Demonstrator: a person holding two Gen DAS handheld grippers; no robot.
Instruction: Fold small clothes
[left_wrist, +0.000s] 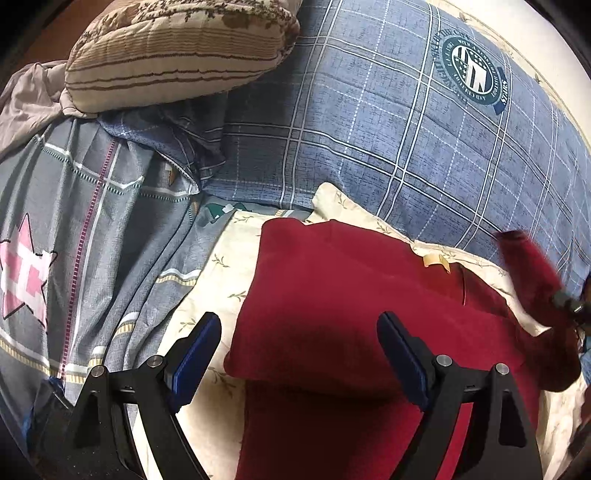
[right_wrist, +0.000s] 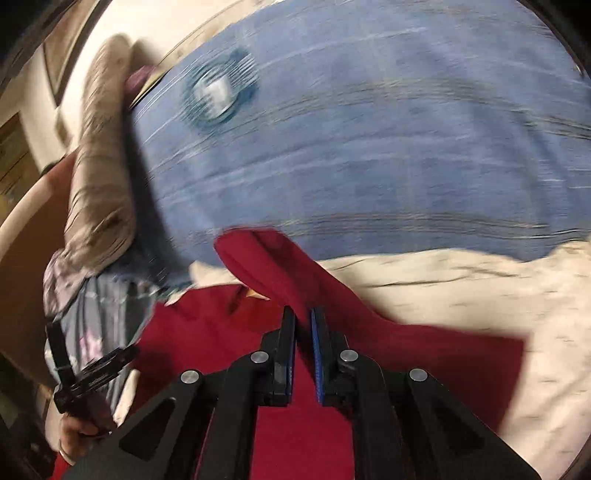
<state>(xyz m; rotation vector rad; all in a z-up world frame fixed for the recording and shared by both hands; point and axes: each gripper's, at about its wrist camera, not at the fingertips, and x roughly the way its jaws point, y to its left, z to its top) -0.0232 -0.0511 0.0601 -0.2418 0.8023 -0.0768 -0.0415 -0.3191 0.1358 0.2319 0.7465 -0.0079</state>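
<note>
Bedding fills frame: grey star quilt (left_wrist: 74, 236) at left, blue plaid cover (left_wrist: 388, 129) upper right. Red garment (left_wrist: 332, 295) lies centre on cream sheet (left_wrist: 207, 280). My L gripper (left_wrist: 299, 332) spread wide above it, holding nothing. R gripper (right_wrist: 303, 325) clenched on red sleeve (right_wrist: 266, 258), lifted; view blurred.

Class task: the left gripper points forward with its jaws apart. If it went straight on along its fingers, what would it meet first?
Most likely the red garment, which lies between and just ahead of the open fingers of the left gripper. Depth is hard to judge, but nothing else shows in that line before it.
</note>
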